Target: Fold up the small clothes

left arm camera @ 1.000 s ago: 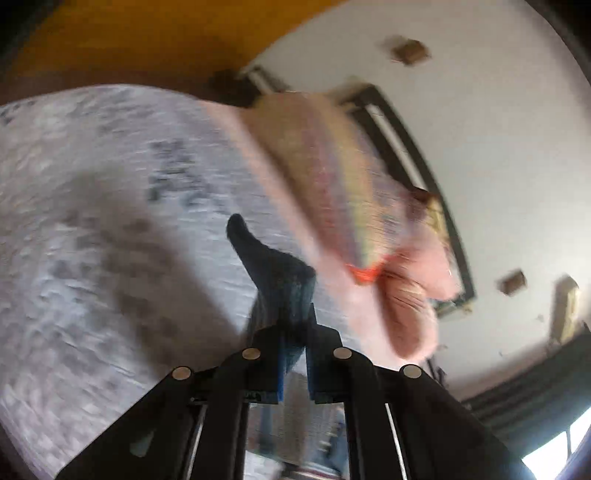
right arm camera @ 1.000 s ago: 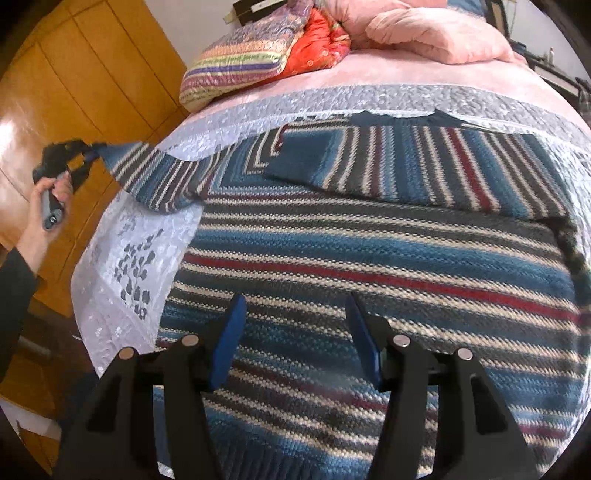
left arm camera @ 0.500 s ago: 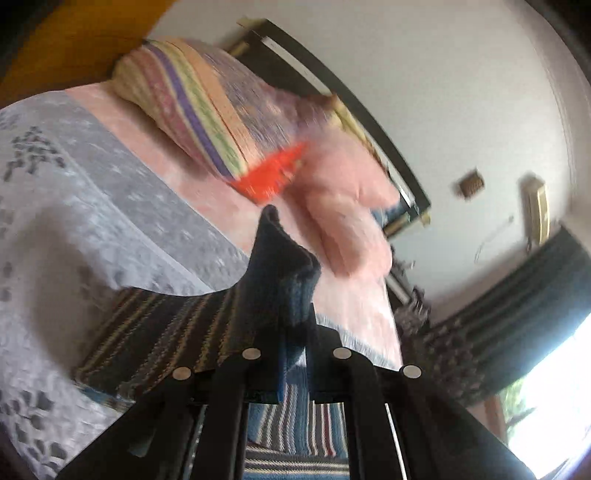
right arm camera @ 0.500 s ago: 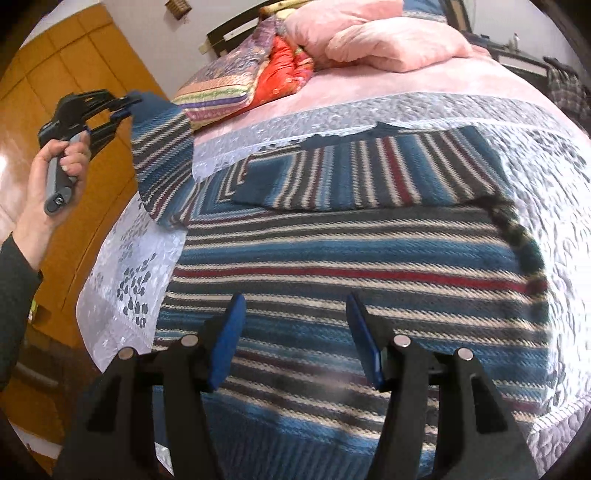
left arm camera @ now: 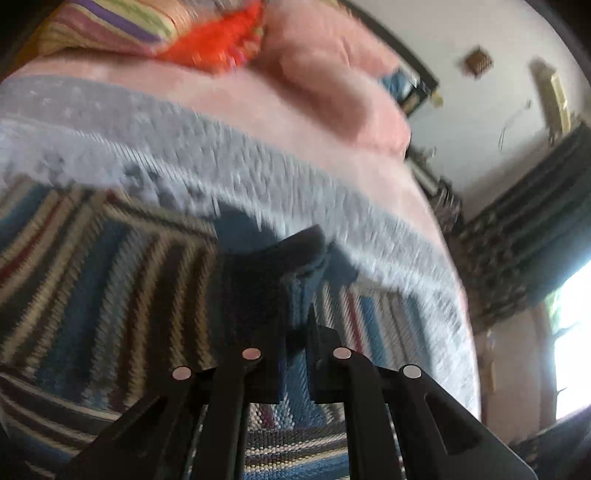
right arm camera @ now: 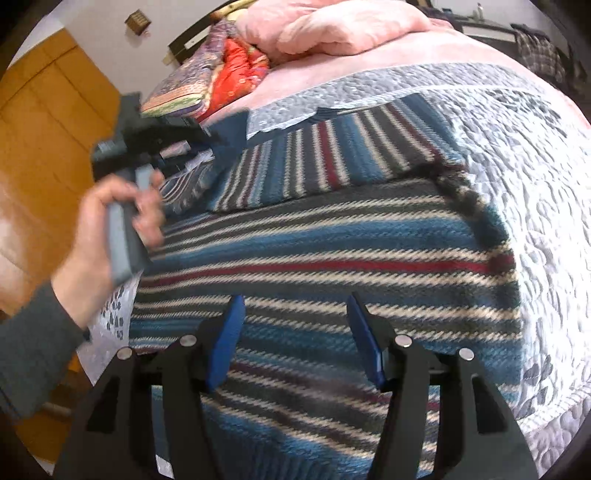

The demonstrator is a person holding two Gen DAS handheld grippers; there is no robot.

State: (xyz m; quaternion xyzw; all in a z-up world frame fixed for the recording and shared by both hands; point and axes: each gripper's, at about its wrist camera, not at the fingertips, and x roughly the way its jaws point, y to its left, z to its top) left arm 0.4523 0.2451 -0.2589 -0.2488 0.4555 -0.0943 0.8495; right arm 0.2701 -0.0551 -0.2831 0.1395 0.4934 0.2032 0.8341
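Nearest me, my right gripper [right arm camera: 295,339] hangs with its blue pads spread wide and nothing between them, just above the hem end of the striped sweater [right arm camera: 332,258], which lies flat on the grey quilted bedspread [right arm camera: 535,177]; further out, my left gripper [left arm camera: 295,332] is clenched on the dark cuff of the left sleeve [left arm camera: 291,251]; a second ago that sleeve hung out beyond the edge of the bed, and now I have swung it in over the sweater's chest, close to the other sleeve [right arm camera: 351,155], already laid across; the left hand [right arm camera: 110,221] is blurred with that motion; I judge the sleeve fold is nearly home, needing only a lowering and a release; beyond lie the pink duvet [right arm camera: 351,26] and the striped pillow [right arm camera: 184,88] at the headboard; the body fold is not yet done.
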